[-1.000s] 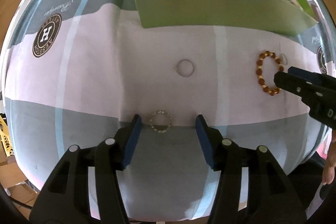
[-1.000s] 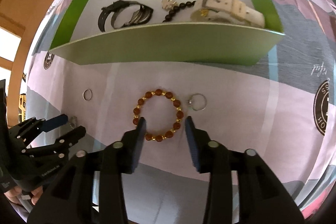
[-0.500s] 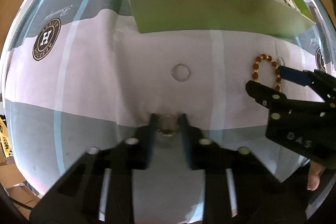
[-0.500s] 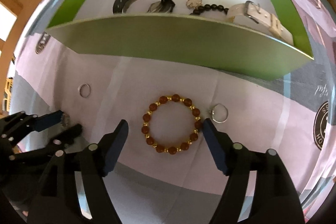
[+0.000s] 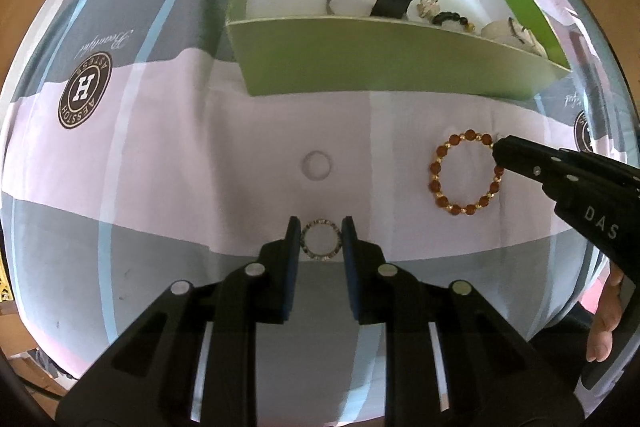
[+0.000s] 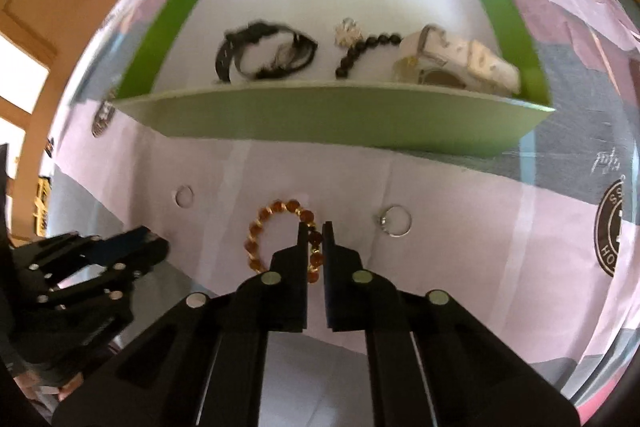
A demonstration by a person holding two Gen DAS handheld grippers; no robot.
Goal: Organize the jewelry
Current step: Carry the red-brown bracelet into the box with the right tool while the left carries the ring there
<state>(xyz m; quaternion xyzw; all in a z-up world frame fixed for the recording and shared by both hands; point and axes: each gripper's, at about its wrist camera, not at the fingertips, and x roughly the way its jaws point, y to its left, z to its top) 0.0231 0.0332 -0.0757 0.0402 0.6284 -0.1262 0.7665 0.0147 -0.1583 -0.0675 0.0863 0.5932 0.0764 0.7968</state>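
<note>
My left gripper (image 5: 320, 227) is shut on a small sparkly ring (image 5: 321, 245) at the edge of the pink cloth band. My right gripper (image 6: 316, 227) is shut on the right side of an amber bead bracelet (image 6: 264, 231), which also shows in the left wrist view (image 5: 466, 173). A thin plain ring (image 5: 317, 165) lies beyond the left gripper and shows in the right wrist view (image 6: 184, 195). A silver stone ring (image 6: 396, 221) lies right of the bracelet. The green box (image 6: 344, 123) stands behind.
The box holds a black watch (image 6: 260, 57), a dark bead string with a charm (image 6: 360, 47) and a white strap watch (image 6: 456, 61). The cloth carries round dark logos (image 5: 84, 91). The left gripper's body (image 6: 80, 267) is at the right view's lower left.
The left gripper's jaws have closed onto the sparkly ring. The right gripper's jaws opened wide, then closed on the bracelet's right side. Both views now sit higher above the box.
</note>
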